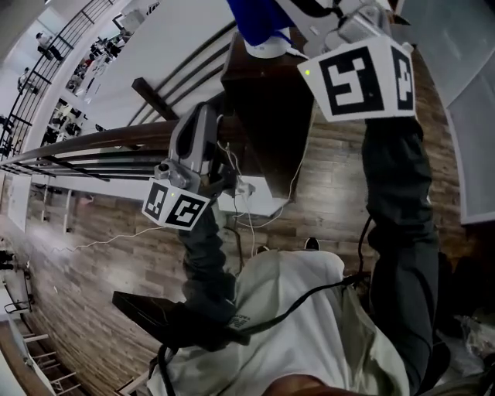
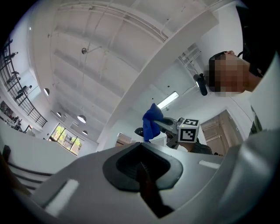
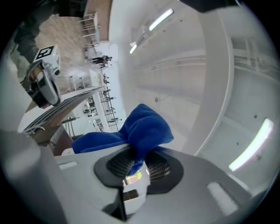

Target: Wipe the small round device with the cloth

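Note:
My right gripper point(image 1: 288, 32) is at the top of the head view, shut on a blue cloth point(image 1: 259, 17) that bunches out past its jaws. The right gripper view shows the cloth point(image 3: 142, 130) pinched between the dark pads of that gripper point(image 3: 135, 164). A white rounded object point(image 1: 269, 51), mostly hidden under the cloth, sits at the far end of a dark table point(image 1: 263, 116). Whether the cloth touches it I cannot tell. My left gripper point(image 1: 203, 116) hangs lower, left of the table. Its jaws point(image 2: 141, 166) are shut on nothing and point up at the ceiling.
White cables and a white block point(image 1: 249, 203) lie on the wood floor beside the table. Dark railings point(image 1: 77, 147) run along the left. The person's light shirt point(image 1: 309, 325) and dark sleeves fill the lower part. A white panel point(image 1: 473, 116) stands at the right.

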Demonstrator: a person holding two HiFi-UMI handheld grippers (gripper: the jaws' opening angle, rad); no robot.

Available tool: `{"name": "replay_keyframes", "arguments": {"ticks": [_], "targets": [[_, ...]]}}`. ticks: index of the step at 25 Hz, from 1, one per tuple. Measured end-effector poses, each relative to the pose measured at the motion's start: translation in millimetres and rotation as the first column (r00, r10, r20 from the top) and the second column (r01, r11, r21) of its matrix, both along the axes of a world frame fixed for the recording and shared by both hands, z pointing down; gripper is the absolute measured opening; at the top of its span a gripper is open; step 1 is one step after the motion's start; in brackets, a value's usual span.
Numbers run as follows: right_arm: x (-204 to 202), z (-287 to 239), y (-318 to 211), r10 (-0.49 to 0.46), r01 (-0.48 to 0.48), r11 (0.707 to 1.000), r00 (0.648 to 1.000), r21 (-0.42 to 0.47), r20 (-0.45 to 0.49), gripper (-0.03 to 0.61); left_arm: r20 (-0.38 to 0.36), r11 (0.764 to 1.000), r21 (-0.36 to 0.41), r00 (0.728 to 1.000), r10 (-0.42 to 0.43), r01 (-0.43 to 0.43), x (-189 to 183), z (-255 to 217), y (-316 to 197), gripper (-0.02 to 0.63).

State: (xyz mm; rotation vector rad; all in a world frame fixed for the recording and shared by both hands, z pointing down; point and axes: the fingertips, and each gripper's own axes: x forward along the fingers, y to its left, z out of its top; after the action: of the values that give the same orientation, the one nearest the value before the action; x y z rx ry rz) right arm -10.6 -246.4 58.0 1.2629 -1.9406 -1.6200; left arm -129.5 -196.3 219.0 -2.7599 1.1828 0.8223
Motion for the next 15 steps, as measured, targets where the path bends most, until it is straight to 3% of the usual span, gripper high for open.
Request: {"name": "replay_keyframes", "arguments": {"ticks": [4, 8, 13, 15], "targets": [[32, 22, -30, 0.024, -0.006, 0.982, 0.996, -0.191, 0.091, 0.076, -0.004, 1.0, -0.007, 1.0, -0.003, 0.003, 4, -2, 9, 0.005], [42, 65, -34, 0.003, 0.057, 0.952, 0.981, -0.301, 0.194, 0.075, 0.007, 1.0, -0.019, 1.0, 0.0, 0.0, 9, 5, 15, 0.005], [49, 117, -32, 0.007, 0.036, 0.896, 0.995, -0.442, 0.096, 0.05, 0.012, 0.999, -0.033, 1.0, -0.019, 0.019, 7, 10, 24, 0.005], [58, 109, -33, -0.002, 0.063, 0.896, 0.99, -0.439, 0.138, 0.032, 0.013, 0.999, -0.042, 1.0, -0.023, 0.024, 8, 12, 27, 0.005]]}}
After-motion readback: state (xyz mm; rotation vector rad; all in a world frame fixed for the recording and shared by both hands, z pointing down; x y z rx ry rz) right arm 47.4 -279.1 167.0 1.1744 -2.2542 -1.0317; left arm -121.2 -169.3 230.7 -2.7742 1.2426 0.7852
